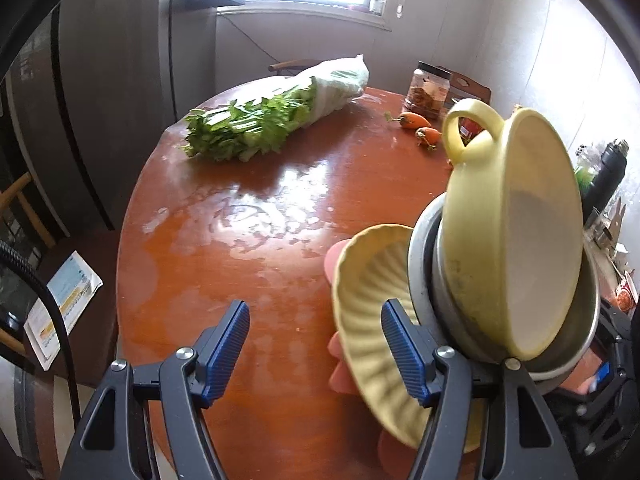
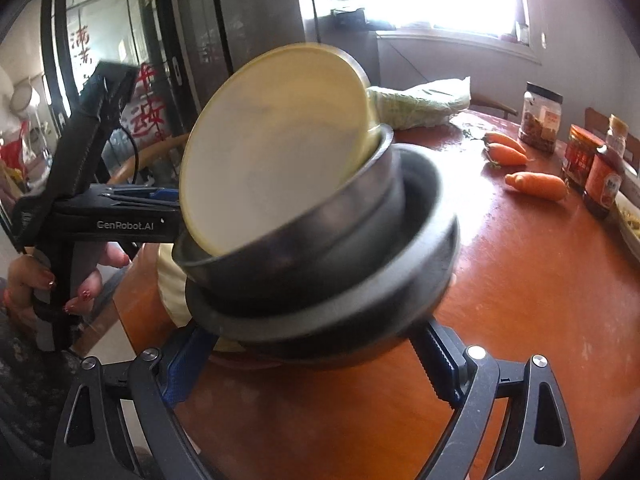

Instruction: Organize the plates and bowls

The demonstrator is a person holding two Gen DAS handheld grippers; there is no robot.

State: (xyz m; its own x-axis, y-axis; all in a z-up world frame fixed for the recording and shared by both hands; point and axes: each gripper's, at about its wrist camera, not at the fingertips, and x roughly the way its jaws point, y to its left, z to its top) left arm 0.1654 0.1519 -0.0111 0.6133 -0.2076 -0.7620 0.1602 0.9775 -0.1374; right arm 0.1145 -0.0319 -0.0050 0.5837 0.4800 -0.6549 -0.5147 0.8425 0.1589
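At lower centre of its view the right gripper (image 2: 312, 364) clamps the tilted nested bowls (image 2: 320, 216), which need levelling before lowering onto the table (image 2: 520, 300), while the left gripper (image 1: 316, 344) gapes empty beside the ribbed plate (image 1: 368, 320).

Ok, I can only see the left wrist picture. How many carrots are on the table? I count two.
Observer: Three. The right wrist view shows a third carrot lying apart from the pair.
Operator: What's holding up the tippy bowl stack?
Observer: The right hand-held gripper. Its fingers sit on either side of the dark bowl at the bottom of the stack.
Operator: And who's holding my gripper?
Observer: A hand with red-painted nails is wrapped around the handle of the left hand-held gripper.
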